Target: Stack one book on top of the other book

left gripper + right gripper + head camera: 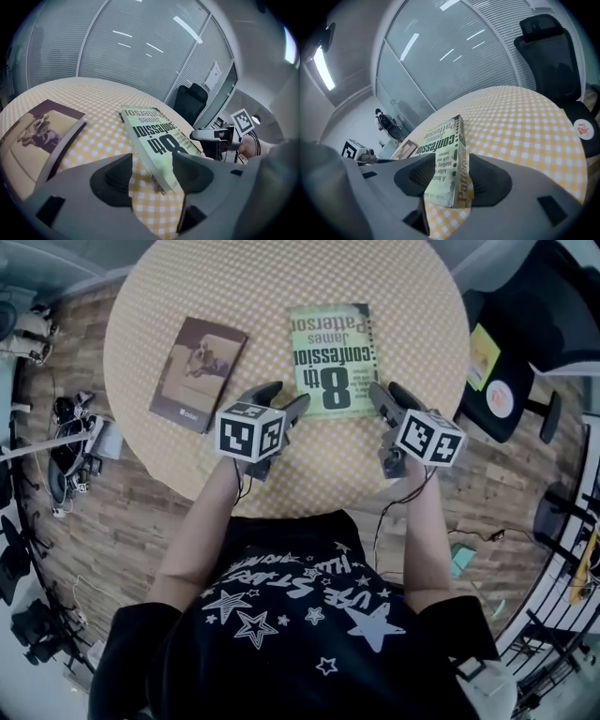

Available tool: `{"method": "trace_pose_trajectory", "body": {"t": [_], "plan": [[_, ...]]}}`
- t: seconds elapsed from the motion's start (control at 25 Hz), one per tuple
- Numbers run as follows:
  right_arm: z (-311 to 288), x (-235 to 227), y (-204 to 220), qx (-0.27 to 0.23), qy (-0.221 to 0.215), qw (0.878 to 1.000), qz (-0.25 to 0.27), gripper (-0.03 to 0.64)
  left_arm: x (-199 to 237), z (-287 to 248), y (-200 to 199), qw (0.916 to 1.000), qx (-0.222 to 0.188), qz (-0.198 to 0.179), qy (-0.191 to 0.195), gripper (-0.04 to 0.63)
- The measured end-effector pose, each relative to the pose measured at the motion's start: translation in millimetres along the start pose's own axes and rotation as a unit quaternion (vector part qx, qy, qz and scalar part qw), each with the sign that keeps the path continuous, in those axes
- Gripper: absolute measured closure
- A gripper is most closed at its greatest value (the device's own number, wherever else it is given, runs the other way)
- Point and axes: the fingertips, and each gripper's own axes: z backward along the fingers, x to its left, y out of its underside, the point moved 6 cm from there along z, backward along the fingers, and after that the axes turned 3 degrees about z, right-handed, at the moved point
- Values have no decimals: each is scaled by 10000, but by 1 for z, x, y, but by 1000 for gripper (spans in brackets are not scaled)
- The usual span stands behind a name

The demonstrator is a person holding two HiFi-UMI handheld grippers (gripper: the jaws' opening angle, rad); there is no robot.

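Observation:
A green paperback (333, 360) lies flat near the middle of the round checked table (412, 296). To its left lies a brown book (199, 373), apart from it. My left gripper (283, 397) stands open at the green book's near left corner, and that corner (157, 140) sits between its fingers without being pressed. My right gripper (388, 392) is open at the near right corner. In the right gripper view the spine corner (446, 164) fills most of the gap of that gripper (449, 180). The brown book (40, 133) shows at the left gripper view's left.
A black office chair (525, 334) stands beyond the table's right edge. Cables and gear (66, 446) lie on the wooden floor at the left. A glass wall with blinds (140, 42) runs behind the table. The person's torso is close to the table's near edge.

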Motion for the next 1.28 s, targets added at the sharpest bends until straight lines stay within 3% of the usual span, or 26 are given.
{"method": "trace_pose_trajectory", "body": {"t": [0.12,0.4,0.6,0.76,1.28], "plan": [[-11,-3,-2,167,-211,9996,-57,395,4,-10,-1,9997,38,219,-29,309],[-32,-8,-3,564,-505,9969,-195,382,7,-30,-6,9988,62,473,-138,307],[-43,-4,0,803,-667,9944,-143,382,9,-39,-4,9972,170,723,27,307],[-44,-6,0,917,-544,9943,-62,382,11,-42,-3,9947,176,983,238,304],[-38,0,3,658,-366,9967,-289,408,9,-42,-7,9946,197,881,503,367]]}}
